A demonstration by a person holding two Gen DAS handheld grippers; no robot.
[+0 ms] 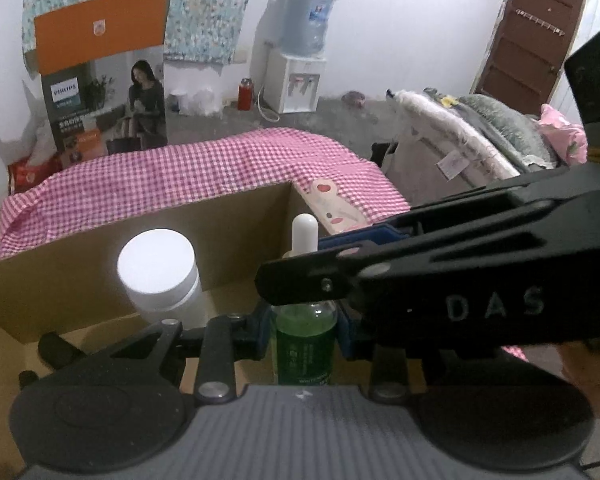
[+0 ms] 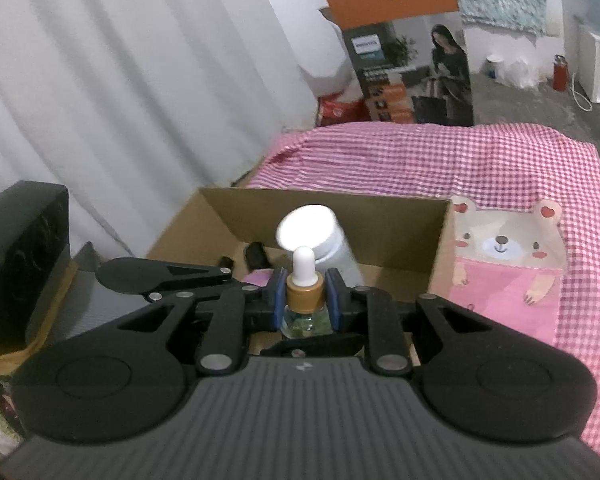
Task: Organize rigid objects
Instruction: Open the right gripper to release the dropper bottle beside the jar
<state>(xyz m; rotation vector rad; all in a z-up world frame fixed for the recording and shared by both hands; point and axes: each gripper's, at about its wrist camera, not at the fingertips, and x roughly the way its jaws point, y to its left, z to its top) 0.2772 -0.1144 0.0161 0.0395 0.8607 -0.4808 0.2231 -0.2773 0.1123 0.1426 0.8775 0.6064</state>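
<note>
A green glass dropper bottle [image 1: 305,344] with a gold collar and white rubber bulb stands upright over the open cardboard box [image 1: 80,280]. My left gripper [image 1: 302,330] is shut on its body. My right gripper [image 2: 305,300] is shut on its gold collar [image 2: 305,288], reaching across the left wrist view from the right. A white-capped jar [image 1: 158,272] stands inside the box, just behind and left of the bottle; it also shows in the right wrist view [image 2: 314,236].
The box [image 2: 380,216] sits on a pink checked cloth [image 2: 460,152] with a bear patch [image 2: 504,248]. White curtain [image 2: 120,80] on the left, a black box [image 2: 16,260] at near left. A tall Philips carton [image 1: 108,76], water dispenser [image 1: 296,60] and piled bedding [image 1: 480,132] stand beyond.
</note>
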